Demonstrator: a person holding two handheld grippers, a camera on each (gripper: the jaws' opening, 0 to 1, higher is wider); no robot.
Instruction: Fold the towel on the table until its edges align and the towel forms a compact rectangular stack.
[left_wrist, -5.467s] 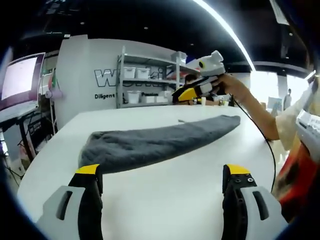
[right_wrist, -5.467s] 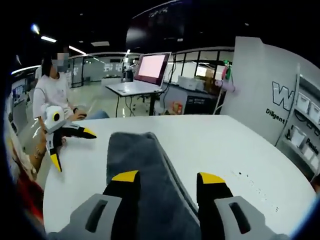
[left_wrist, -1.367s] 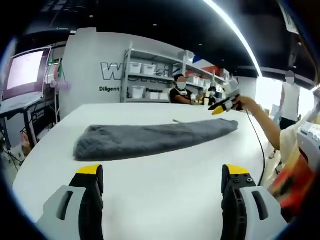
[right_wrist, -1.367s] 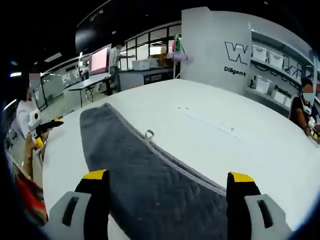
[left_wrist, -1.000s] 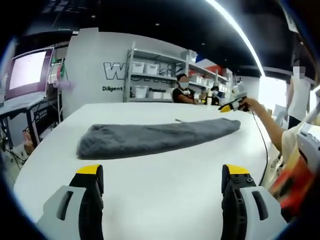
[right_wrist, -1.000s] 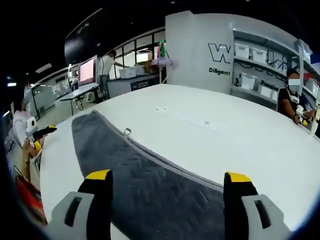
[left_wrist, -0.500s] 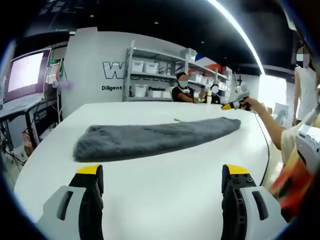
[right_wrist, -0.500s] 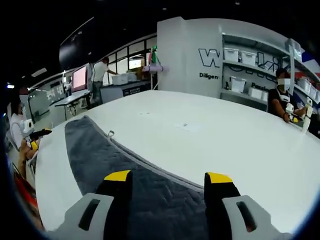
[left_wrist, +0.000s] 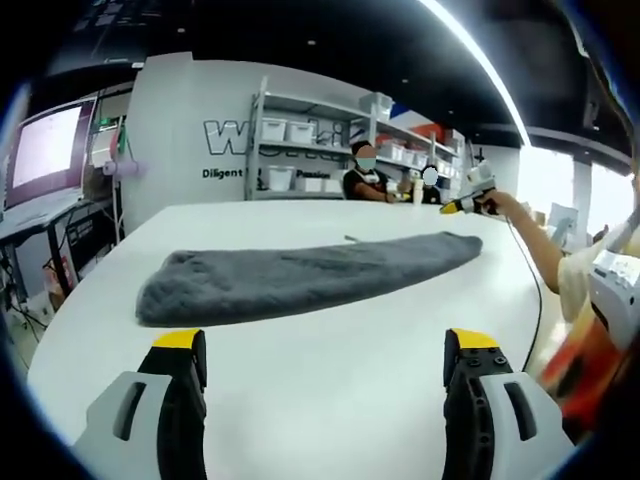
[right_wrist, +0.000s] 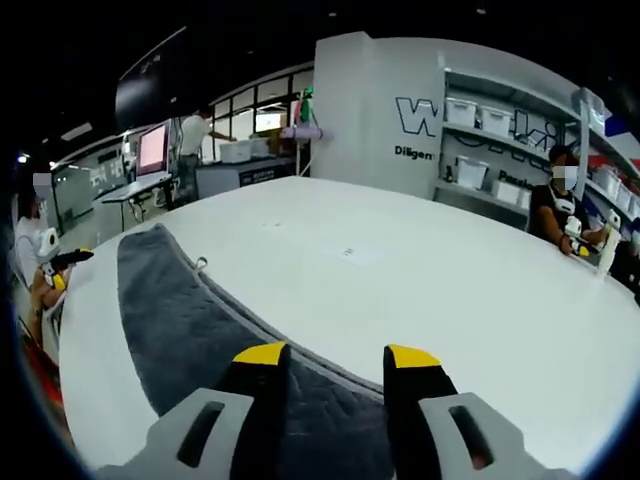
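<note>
A long grey quilted towel (left_wrist: 300, 280) lies folded in a narrow strip across the white table (left_wrist: 90, 345). My left gripper (left_wrist: 325, 345) hovers on the near side of it, jaws wide open and empty. At the towel's far right end a hand holds my right gripper (left_wrist: 468, 203) just above the cloth. In the right gripper view the towel (right_wrist: 165, 310) runs away to the left, and its hemmed edge passes beneath my right gripper (right_wrist: 337, 356), whose jaws are partly closed with a gap and grip nothing. My left gripper (right_wrist: 62, 260) shows small at the far left.
Shelves with white bins (left_wrist: 295, 150) stand beyond the table in front of a lettered wall. Seated people (left_wrist: 365, 178) are at the far edge. A monitor on a stand (left_wrist: 40, 150) is at the left. Bare white table (right_wrist: 420, 270) stretches right of the towel.
My right gripper's jaws have narrowed from wide apart to a small gap while its view swung along the towel. The left gripper stays wide open. The towel lies as before.
</note>
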